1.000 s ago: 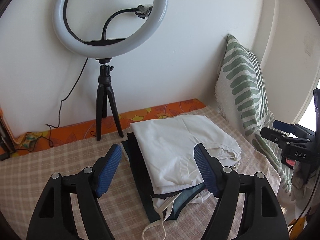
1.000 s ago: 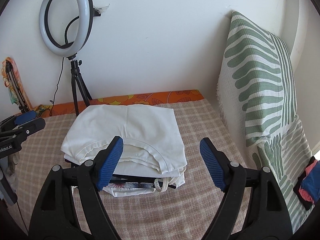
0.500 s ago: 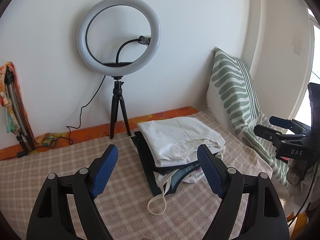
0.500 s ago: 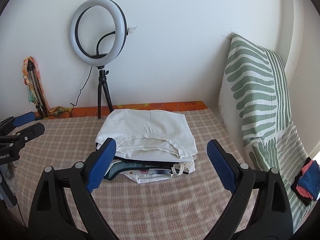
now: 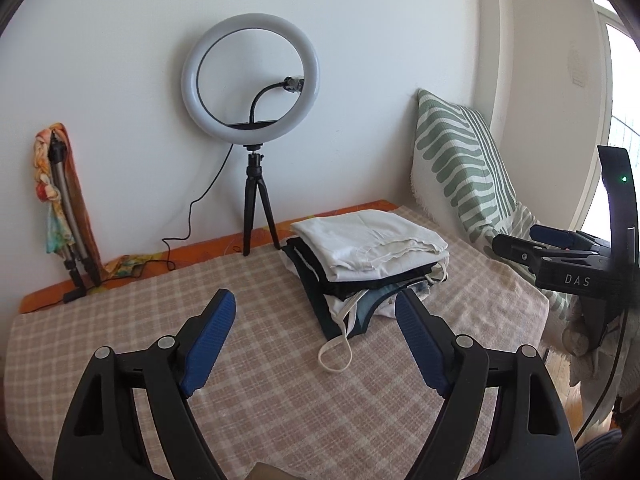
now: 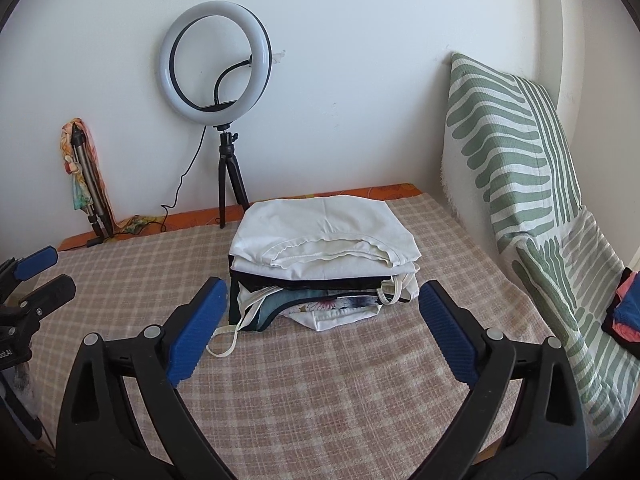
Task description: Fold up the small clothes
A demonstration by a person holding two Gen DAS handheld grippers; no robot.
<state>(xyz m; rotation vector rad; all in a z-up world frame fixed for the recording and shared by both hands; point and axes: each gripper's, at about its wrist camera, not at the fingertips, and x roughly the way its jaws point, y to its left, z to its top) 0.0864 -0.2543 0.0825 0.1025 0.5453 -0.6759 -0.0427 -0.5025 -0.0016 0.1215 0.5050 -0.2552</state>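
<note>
Plainly spread wide on the left gripper (image 5: pixel 314 294): blue pads (image 5: pixel 208 340) bare, gripping nothing, hovering over the checked cloth (image 5: pixel 280 400). Points towards the stack of folded clothes (image 5: pixel 372 256), with the near corner of that stack showing just past the fingertips and clear of them.

Likewise on the right gripper (image 6: pixel 320 282): jaws opening, blue pads (image 6: pixel 444 332) well apart, nothing clamped between them. Faces the same stack square on, short of it, touching no garment.

Further out, sits on the checked cloth near the back wall: white T-shirt (image 6: pixel 320 224) on top, neckline turned to the front, then dark layers, then teal and flower-printed pieces at the bottom. Trails a pale strap loop (image 5: pixel 335 354) off the front left corner onto the cloth.

Behind the stack, to its left: ring light (image 5: pixel 250 84) on a short black tripod (image 5: pixel 258 216), cable running down to the orange patterned edge (image 5: pixel 200 246). Far left against the wall: folded stand wrapped in a colourful scarf (image 5: pixel 60 200). Right of the stack: green-striped cushion (image 6: pixel 508 140) leaning upright, with a small pile of red and blue garments (image 6: pixel 626 308) at its far right edge.
</note>
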